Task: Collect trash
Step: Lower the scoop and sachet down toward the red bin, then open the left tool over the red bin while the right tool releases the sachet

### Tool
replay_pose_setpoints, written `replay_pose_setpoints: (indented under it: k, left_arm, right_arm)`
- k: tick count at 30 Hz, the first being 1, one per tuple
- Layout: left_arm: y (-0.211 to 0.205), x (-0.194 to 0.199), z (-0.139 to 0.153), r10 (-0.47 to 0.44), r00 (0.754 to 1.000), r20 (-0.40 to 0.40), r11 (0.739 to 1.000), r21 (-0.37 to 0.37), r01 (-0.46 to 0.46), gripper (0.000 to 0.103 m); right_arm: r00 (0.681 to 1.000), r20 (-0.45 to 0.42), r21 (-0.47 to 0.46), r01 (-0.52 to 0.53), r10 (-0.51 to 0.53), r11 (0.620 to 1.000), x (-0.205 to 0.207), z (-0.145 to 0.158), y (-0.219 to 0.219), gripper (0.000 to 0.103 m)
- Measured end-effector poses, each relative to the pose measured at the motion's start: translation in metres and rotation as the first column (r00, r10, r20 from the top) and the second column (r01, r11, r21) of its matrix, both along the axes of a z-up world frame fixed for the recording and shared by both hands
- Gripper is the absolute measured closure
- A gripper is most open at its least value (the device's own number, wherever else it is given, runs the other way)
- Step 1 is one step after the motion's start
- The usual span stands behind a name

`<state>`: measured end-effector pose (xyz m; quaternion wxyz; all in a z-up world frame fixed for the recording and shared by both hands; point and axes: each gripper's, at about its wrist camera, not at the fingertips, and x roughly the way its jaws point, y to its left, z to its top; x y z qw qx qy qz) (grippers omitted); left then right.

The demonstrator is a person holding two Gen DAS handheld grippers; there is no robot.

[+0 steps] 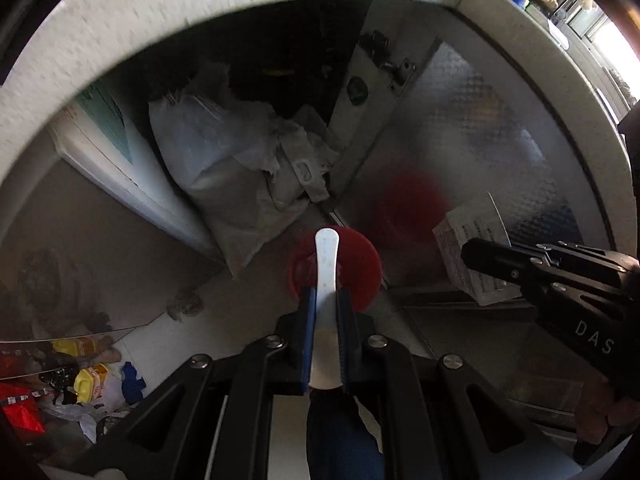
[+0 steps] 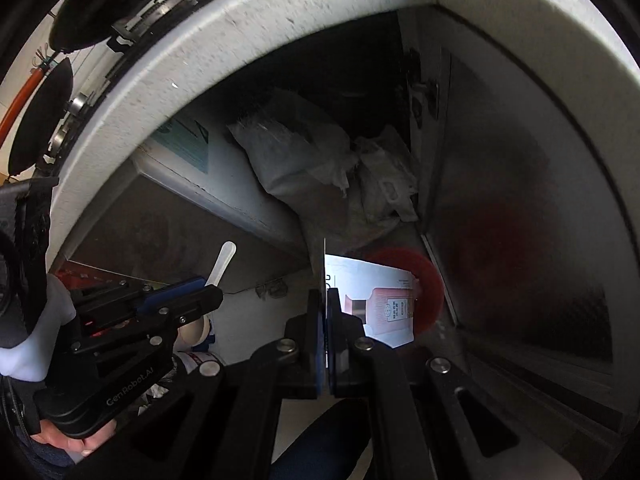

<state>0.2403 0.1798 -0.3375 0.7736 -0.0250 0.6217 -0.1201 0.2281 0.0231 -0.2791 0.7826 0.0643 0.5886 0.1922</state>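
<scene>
My left gripper (image 1: 325, 296) is shut on a white plastic spoon (image 1: 327, 256), whose handle sticks out forward past the fingertips. Below it, under the counter, sits a red round bin (image 1: 360, 268), partly hidden by the spoon and the fingers. My right gripper (image 2: 326, 300) is shut on the edge of a flat white carton (image 2: 372, 300) printed with a pink bottle, which covers part of the red bin (image 2: 430, 284). The left wrist view shows the right gripper (image 1: 470, 254) at the right with the carton (image 1: 468, 240). The right wrist view shows the left gripper (image 2: 204, 292) and spoon (image 2: 224, 260) at the left.
A speckled grey counter edge (image 1: 200, 12) arches overhead. White plastic sacks (image 1: 224, 168) fill the space behind the bin. An open cabinet door (image 1: 460, 120) with a shiny lining stands at the right. Loose yellow and red packaging (image 1: 88, 380) lies at the lower left.
</scene>
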Motion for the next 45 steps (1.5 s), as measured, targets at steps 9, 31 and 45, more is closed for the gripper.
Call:
replay_pose_setpoints:
  k: [9, 31, 45]
  left_arm:
    - [-0.025, 0.026, -0.127, 0.002, 0.997, -0.076, 0.999, -0.054, -0.006, 0.094]
    - [-0.086, 0.053, -0.247, -0.12, 0.973, -0.195, 0.99, -0.098, 0.103, 0.094]
    - [-0.048, 0.048, -0.234, -0.037, 0.982, -0.188, 0.994, -0.105, 0.017, 0.073]
  right_arm:
    - [0.995, -0.079, -0.048, 0.057, -0.061, 0.997, 0.023, -0.118, -0.017, 0.101]
    - [0.981, -0.164, -0.112, 0.084, -0.101, 0.99, 0.041, -0.226, -0.064, 0.101]
    - [0.988, -0.155, -0.087, -0.001, -0.012, 0.996, 0.044, -0.215, -0.039, 0.101]
